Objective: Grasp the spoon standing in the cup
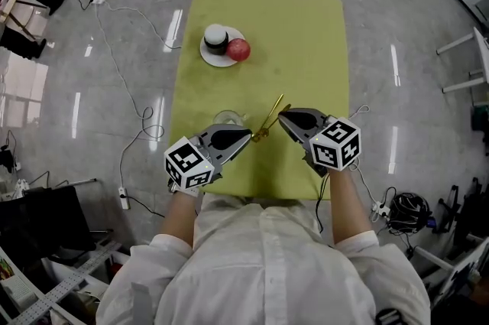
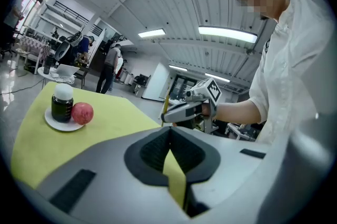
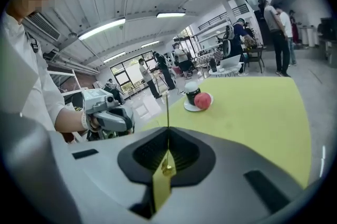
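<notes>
A thin gold spoon (image 1: 270, 117) hangs tilted over the yellow-green table (image 1: 306, 33), outside the clear glass cup (image 1: 228, 118). My right gripper (image 1: 283, 115) is shut on the spoon. In the right gripper view the spoon's handle (image 3: 167, 112) rises straight from between the closed jaws of the right gripper (image 3: 168, 132). My left gripper (image 1: 248, 135) is shut with nothing in it, just in front of the cup and near the spoon's lower end. From the left gripper (image 2: 169, 130) I see the right gripper (image 2: 181, 111) with the spoon (image 2: 166, 103); the cup is hidden there.
A white plate (image 1: 212, 56) at the table's far left carries a dark jar with a white lid (image 1: 216, 37) and a red apple (image 1: 238, 50). Cables lie on the floor left of the table. Several people stand far off in the room.
</notes>
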A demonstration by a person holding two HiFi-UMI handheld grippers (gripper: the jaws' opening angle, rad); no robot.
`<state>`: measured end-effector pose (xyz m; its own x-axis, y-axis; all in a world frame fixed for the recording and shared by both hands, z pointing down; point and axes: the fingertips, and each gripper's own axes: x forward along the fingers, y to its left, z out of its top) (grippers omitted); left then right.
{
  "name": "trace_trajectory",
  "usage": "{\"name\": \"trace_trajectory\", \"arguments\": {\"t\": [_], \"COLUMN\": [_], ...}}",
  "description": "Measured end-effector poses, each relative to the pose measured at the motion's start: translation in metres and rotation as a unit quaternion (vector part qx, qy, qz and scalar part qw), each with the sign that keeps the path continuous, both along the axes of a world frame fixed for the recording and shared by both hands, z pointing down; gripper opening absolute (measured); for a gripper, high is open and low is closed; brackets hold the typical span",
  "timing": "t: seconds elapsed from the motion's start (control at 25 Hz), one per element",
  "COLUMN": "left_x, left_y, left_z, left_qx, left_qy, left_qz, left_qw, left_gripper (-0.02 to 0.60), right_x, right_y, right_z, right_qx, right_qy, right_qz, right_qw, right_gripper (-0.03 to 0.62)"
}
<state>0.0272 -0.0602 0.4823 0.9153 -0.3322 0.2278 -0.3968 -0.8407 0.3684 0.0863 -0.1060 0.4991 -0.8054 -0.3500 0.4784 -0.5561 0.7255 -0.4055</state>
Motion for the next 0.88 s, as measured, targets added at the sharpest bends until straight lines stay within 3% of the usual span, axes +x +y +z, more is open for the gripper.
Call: {"name": "trace_trajectory", "arguments": {"t": [0.44, 0.88], "left_x": [0.014, 0.017], "left_y": [0.003, 0.007], "left_z": [0.005, 0.006], "left_qx": [-0.007, -0.01], "left_qy": [0.0, -0.002], "left_qz": [0.001, 0.001], "left_qw": [1.0, 0.9999], "left_gripper": [0.005, 0.005], "right_x": [0.011, 0.015], "right_y": [0.015, 0.014], "right_z": [0.051, 0.068], "right_qx": [-0.055, -0.068], "right_qy": [0.024, 0.033], "right_qz": [-0.005, -0.003], "right_qw": [0.998, 0.997], "right_gripper": [0.008, 0.008]}}
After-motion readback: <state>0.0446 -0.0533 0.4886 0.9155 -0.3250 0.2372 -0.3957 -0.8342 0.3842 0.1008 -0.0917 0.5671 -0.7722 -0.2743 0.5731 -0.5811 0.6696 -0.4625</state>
